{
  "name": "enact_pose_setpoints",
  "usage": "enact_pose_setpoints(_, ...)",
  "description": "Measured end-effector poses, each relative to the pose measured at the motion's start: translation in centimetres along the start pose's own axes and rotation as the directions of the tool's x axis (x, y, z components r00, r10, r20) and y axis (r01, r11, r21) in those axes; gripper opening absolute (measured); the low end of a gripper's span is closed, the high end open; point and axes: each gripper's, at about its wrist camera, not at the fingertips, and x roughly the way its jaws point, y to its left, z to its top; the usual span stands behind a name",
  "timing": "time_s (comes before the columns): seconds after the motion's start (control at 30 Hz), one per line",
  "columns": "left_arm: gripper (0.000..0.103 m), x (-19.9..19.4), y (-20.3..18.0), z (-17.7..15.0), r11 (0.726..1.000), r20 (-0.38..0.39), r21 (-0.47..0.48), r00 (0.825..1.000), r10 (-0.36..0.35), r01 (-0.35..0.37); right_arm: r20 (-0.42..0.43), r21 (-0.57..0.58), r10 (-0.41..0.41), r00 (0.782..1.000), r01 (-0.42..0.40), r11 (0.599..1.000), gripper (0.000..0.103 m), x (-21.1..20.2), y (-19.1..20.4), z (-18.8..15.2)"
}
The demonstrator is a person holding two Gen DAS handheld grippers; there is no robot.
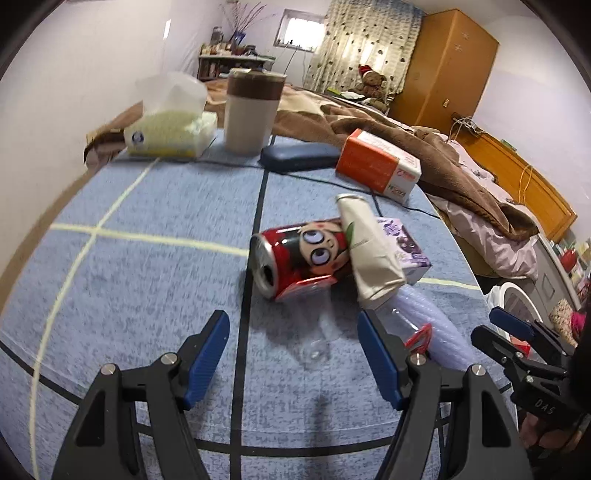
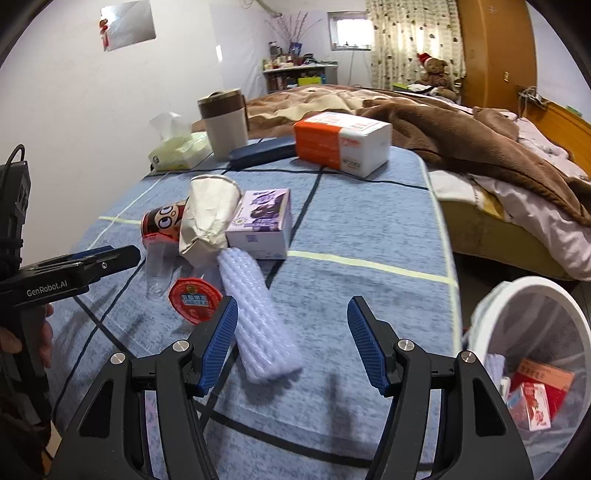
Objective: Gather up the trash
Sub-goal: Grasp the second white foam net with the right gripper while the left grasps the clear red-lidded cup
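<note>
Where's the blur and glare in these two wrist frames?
Left wrist: slight motion blur on the red can and blue cloth; the window blows out. Right wrist: purple carton soft, window overexposed. Both views: strong fisheye bending, dark corner vignette.

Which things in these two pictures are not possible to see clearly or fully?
- Clear plastic cup: left wrist view, transparent and blurred, outline faint.
- Purple carton: left wrist view, mostly hidden behind the crumpled paper cup.
- Red can: right wrist view, partly covered by the same paper cup.
- White bin: right wrist view, cut off by the lens edge; its contents only partly visible.
- Small print on the orange box: too small.
</note>
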Motion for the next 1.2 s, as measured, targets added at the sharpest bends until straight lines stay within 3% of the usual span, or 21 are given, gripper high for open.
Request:
enact_pose_setpoints(0.3,0.073,1.5,0.5,0.0,0.996,-0.053,-0.084,0.998,-0.034,0.029,-0.051,-0.042,0.069,0.996,-0.071,0.997,0.054,1.4,0.9,0.3)
enact_pose_setpoints(0.37,0.073,1.8,0.3,0.1,0.995,-0.061,-0.090,0.997,-0.043,0.038,-0.067,-0.047,0.085,0.994,-0.088,0.995,0.045,1.7,0.9,0.3)
enact_pose_setpoints(0.53,0.062,2.7,-0.4,0.4,0.996,-0.066,-0.088,0.997,-0.027,0.021,-0.108,-0.064,0.140,0.984,-0.148,0.987,0.042,2.5,1.1,0.2)
enact_pose_setpoints(0.67,0.037,3.6,-0.7,0.7,0.993,-0.082,-0.104,0.995,-0.056,0.047,-0.137,-0.090,0.152,0.979,-0.165,0.982,0.039,3.1,1.5,0.1)
enact_pose_setpoints(0.7,0.035,3.8,-0.8,0.8,0.993,-0.082,-0.109,0.995,-0.054,0.045,-0.137,-0.098,0.145,0.980,-0.159,0.982,0.035,3.2,1.5,0.1)
enact_pose_setpoints(1.2,0.034,3.4,-2.0,0.8,0.999,-0.031,-0.047,1.000,0.007,-0.009,-0.098,-0.074,0.141,0.985,-0.148,0.986,0.025,2.6,0.8,0.2)
